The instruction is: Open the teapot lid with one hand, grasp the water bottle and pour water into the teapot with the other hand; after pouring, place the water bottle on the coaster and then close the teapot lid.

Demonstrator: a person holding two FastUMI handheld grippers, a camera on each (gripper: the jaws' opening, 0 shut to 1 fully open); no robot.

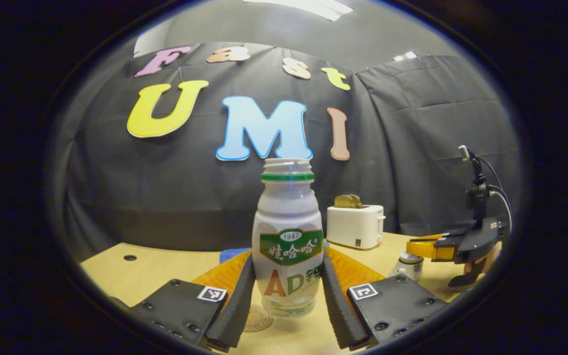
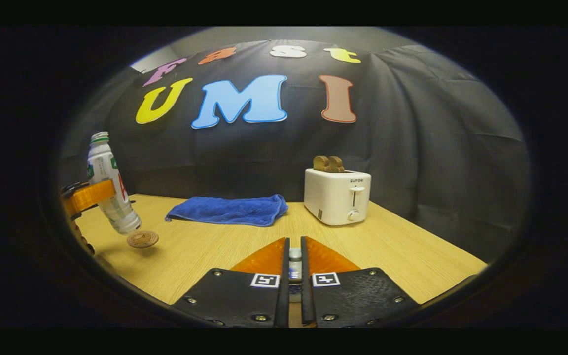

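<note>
Bench (image 2: 412, 256): a wooden top that carries everything here.
Blue cloth (image 2: 230, 209): lies crumpled by the far edge.
Toaster (image 2: 337, 196): stands by the far edge just beside the cloth, with slices in its slots.
Left gripper (image 1: 288, 256): both fingers are clamped on the belly of the water bottle.
Right gripper (image 2: 295, 241): the fingers are almost together and pinch the teapot lid (image 2: 295, 259) by its small knob.
Water bottle (image 1: 288, 236): uncapped and held clear of the bench, directly over the coaster. It leans a little in the right gripper view.
Teapot (image 1: 407, 266): small and pale, under the right gripper and well apart from the bottle. Whether its lid is seated or raised I cannot tell.
Coaster (image 2: 142, 238): a round disc toward the bench's left edge, bare, just under the bottle's base.
Step in hand: this fits either a bottle going off to pour or one coming back down to the coaster.
Next move: either way, keep the open mouth up and hold the lid pinch steady.
</note>
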